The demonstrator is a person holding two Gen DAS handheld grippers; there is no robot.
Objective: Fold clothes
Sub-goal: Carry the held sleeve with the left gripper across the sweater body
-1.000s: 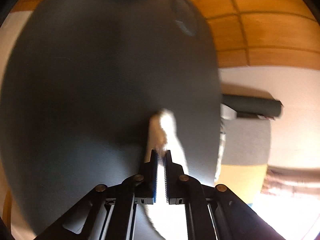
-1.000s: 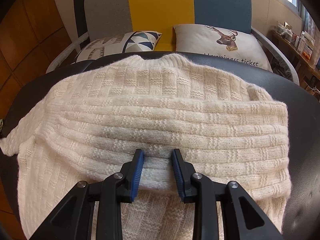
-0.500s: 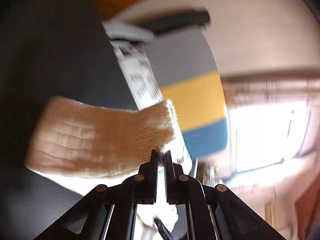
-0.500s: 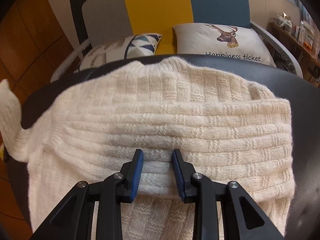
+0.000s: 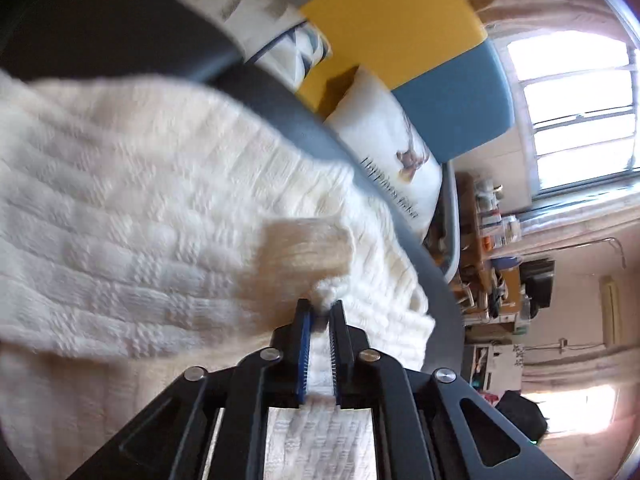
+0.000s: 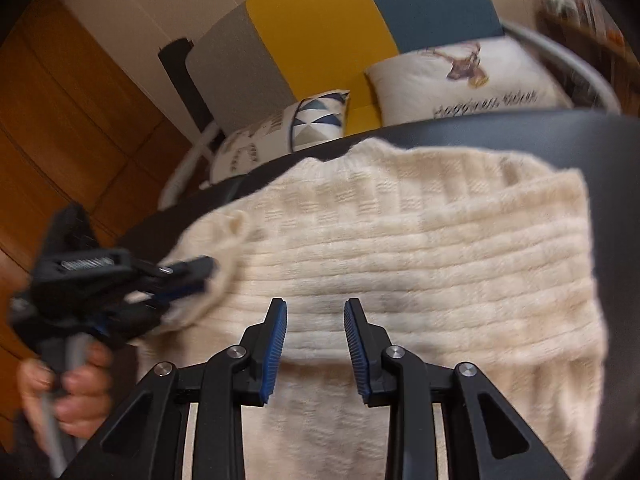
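1. Left gripper [image 5: 320,308], jaws clamped on the sleeve cuff [image 5: 330,292], has swung it in from the table's left edge over the cream sweater [image 6: 420,264].
2. Right gripper [image 6: 316,320] gapes, empty, above the sweater mid-table [image 6: 600,136].
3. Sleeve fold looks underway.

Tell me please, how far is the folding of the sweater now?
Partly done. The cream sweater lies on the dark table with one fold already across its body. In hand: the left gripper is shut on the sleeve, held over the body. The right gripper is open above the sweater. Left: laying down the sleeve and the final folds.
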